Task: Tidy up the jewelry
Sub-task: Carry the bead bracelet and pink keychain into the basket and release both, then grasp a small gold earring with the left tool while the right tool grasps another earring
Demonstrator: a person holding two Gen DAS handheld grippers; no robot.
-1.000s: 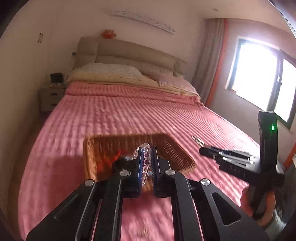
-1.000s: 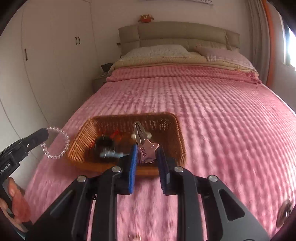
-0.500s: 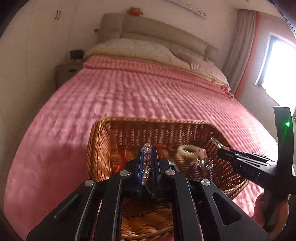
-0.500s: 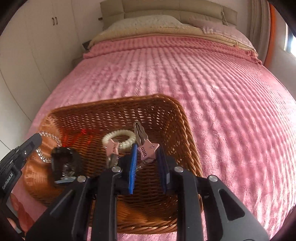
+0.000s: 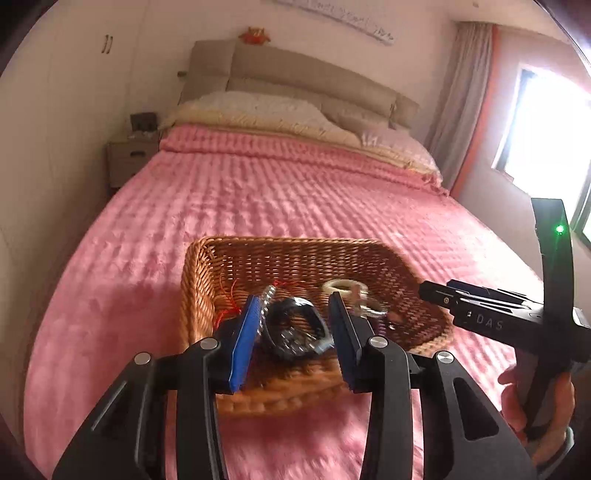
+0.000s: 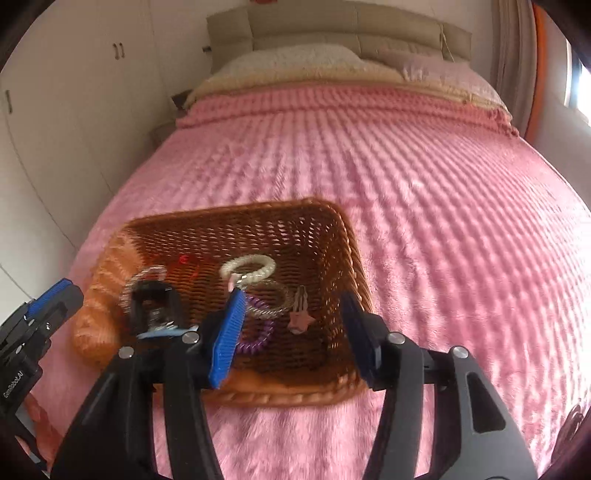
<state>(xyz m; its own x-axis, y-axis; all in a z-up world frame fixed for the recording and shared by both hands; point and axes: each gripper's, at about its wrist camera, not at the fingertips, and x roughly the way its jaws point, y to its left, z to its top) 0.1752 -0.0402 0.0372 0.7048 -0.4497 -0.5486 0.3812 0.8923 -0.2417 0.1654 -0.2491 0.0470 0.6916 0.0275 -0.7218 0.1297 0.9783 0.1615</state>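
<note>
The left wrist view looks forward between its own two black fingers, from low over the foot of the pink ribbed bedspread [image 5: 295, 192], toward the padded beige headboard [image 5: 295, 77]. It sits close over the near rim of the brown woven wicker basket [image 5: 199, 266], with the window wall at its right edge.

The right wrist view faces the same headboard [image 6: 354, 26] from slightly higher, tilted down more steeply, near the basket's [image 6: 343, 236] near right corner. White wardrobe doors [image 6: 85, 96] fill its left side.

Both views share the basket, the bedspread [image 6: 424, 177] and the pillows.
</note>
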